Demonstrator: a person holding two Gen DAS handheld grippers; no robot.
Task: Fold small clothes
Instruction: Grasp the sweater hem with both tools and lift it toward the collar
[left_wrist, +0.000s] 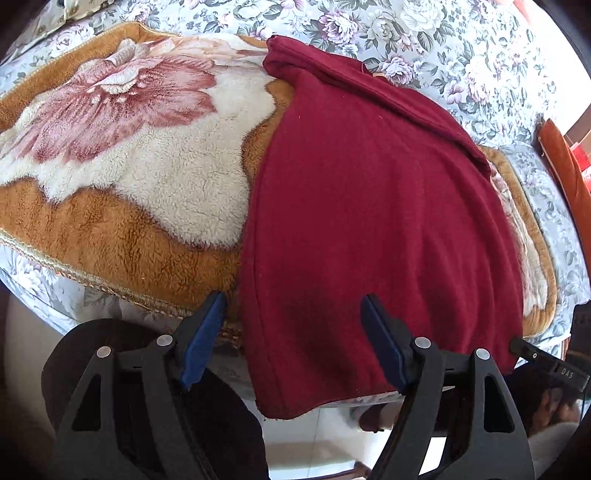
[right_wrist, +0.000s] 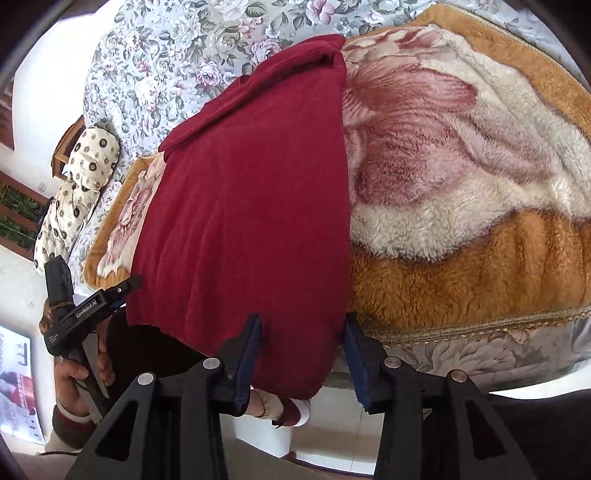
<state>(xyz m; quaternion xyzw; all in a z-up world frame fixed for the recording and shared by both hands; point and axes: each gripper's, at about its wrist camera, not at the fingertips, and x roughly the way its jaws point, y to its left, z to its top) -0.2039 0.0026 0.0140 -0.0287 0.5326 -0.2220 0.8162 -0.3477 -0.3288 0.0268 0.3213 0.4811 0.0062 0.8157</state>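
A dark red fleece garment (left_wrist: 369, 221) lies lengthwise on a plush floral blanket (left_wrist: 129, 166), its near end hanging over the bed edge. My left gripper (left_wrist: 293, 306) is open over the garment's near left corner, with its left finger off the cloth. In the right wrist view the garment (right_wrist: 251, 206) also shows. My right gripper (right_wrist: 304, 328) is open over the near right corner, its blue-padded fingers (right_wrist: 251, 343) either side of the hanging hem. The left gripper (right_wrist: 122, 291) shows at the garment's left edge.
The blanket (right_wrist: 461, 184) lies on a floral bedsheet (left_wrist: 461, 48). A patterned pillow (right_wrist: 81, 177) lies at the bed's left side, an orange cushion (left_wrist: 565, 162) at the right. The white floor (right_wrist: 332, 424) lies below the bed edge.
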